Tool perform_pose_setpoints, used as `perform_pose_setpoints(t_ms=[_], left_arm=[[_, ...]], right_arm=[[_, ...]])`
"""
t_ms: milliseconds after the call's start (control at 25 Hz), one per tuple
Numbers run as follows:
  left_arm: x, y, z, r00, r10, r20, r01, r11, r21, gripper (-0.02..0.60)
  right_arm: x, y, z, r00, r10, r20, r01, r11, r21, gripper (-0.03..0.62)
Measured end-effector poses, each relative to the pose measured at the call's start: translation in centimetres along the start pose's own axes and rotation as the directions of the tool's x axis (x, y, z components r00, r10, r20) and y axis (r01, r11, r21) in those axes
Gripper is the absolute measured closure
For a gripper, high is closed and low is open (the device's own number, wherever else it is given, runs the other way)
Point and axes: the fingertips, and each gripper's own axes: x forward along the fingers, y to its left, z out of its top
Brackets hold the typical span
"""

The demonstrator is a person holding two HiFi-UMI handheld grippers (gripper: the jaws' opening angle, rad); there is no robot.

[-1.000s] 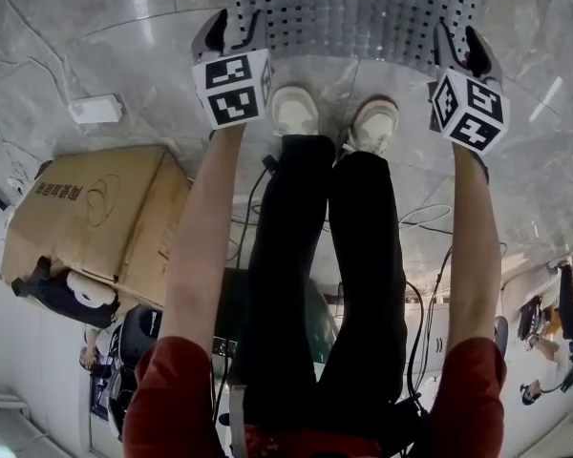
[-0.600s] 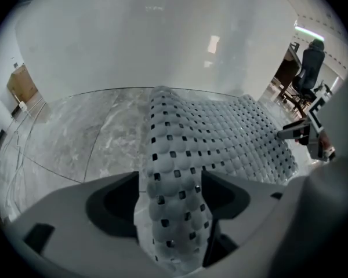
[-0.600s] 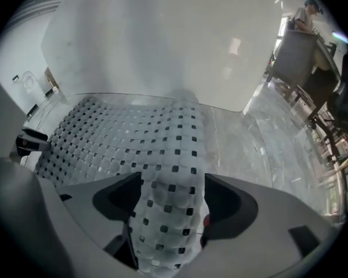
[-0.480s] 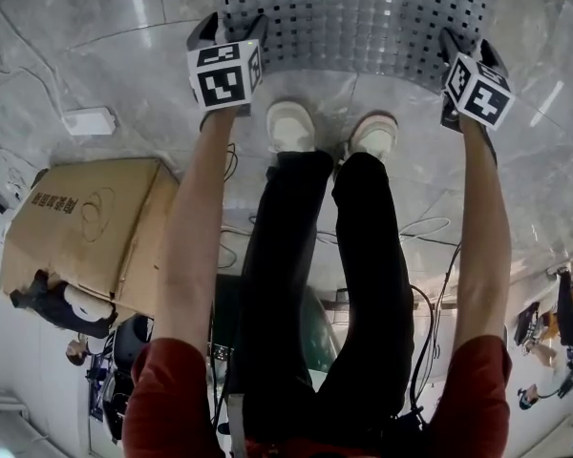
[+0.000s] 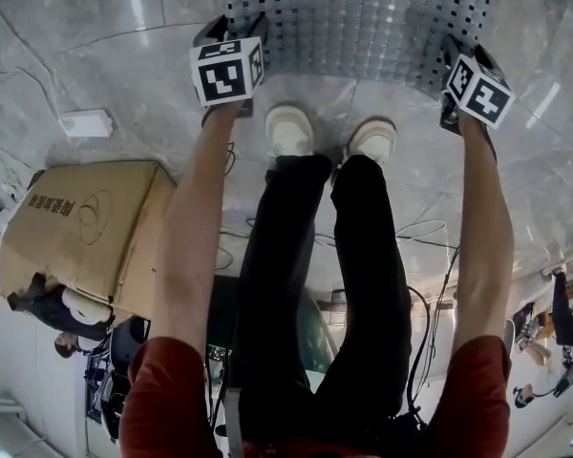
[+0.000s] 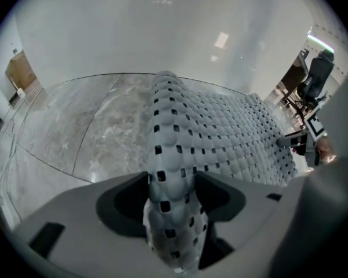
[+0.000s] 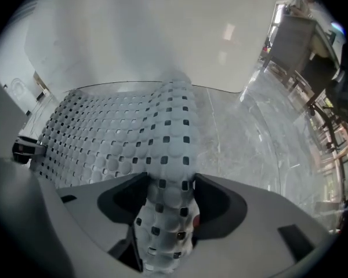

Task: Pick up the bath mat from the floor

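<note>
Left gripper (image 6: 173, 193) and right gripper (image 7: 169, 197), jaws just closing, each apparently pinch a near-corner fold of bath mat (image 5: 363, 17) stretching ahead.

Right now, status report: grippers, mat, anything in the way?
Jaws just closed in: left gripper and right gripper each pinch a near corner of the bath mat. Rest lies flat on the floor. The shoes stand clear of its edge.
</note>
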Motion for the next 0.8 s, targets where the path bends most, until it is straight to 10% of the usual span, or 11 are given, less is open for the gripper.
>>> perform_pose_setpoints(t_ms=[800], left_arm=[[-8.9, -5.7, 2.8, 0.999, 0.002, 0.039, -0.001, 0.999, -0.036, 0.472]], right_arm=[[-10.2, 5.7, 2.4, 0.992, 0.065, 0.109, -0.061, 0.997, -0.045, 0.508]])
